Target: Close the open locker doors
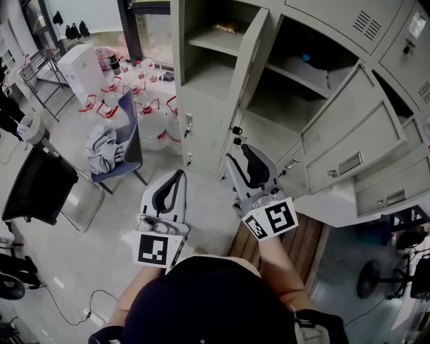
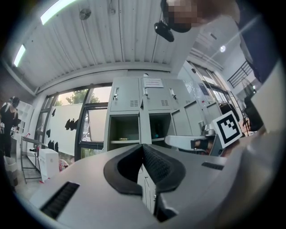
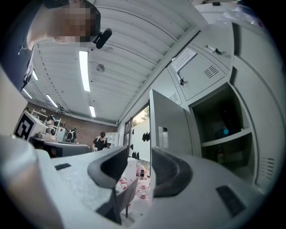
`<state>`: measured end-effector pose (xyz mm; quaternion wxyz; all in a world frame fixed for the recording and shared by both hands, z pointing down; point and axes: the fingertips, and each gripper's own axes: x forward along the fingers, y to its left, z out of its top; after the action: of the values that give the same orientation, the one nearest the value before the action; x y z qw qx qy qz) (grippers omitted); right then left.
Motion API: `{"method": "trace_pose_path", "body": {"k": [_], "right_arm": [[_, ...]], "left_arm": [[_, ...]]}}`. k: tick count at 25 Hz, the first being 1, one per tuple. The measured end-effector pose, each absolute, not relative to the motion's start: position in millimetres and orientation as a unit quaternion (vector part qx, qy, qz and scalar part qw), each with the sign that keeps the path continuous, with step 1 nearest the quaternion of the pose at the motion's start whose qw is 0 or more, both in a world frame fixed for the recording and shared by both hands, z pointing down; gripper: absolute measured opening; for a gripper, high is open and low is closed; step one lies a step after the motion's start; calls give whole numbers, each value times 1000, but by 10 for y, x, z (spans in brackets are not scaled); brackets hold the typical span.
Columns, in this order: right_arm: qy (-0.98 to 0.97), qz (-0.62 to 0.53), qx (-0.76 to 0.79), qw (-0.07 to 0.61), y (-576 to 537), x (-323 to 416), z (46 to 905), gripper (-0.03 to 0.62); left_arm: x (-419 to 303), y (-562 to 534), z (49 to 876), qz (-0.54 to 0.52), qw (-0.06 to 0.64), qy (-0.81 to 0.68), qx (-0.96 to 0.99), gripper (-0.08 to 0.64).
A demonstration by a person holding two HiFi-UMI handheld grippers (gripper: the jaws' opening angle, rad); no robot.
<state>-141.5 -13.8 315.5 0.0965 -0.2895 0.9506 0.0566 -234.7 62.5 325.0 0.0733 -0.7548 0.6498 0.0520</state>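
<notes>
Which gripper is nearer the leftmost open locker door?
Right. The right gripper sits just short of the door, at its free edge; the left gripper hangs farther left, clear of it.

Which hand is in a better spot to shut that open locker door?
Right. The right gripper sits open by the edge of the open locker door; the left gripper, shut, is farther back from the lockers.

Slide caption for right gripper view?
Right gripper, jaws open, lined up with the edge of an open locker door.

The lockers are cut off by the top and right edges. The blue thing on one shelf is too small to name.
</notes>
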Motion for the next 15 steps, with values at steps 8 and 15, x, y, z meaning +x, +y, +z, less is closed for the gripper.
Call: {"method": "trace_pose_path", "body": {"k": [8, 15], "right_arm": [[952, 51, -291, 78, -619, -1670, 3130, 166], [950, 28, -298, 85, -856, -1774, 3125, 183]], "left_arm": [[-2584, 176, 3182, 64, 67, 625, -775, 2], [-2776, -313, 3088, 67, 59, 583, -807, 2]]}}
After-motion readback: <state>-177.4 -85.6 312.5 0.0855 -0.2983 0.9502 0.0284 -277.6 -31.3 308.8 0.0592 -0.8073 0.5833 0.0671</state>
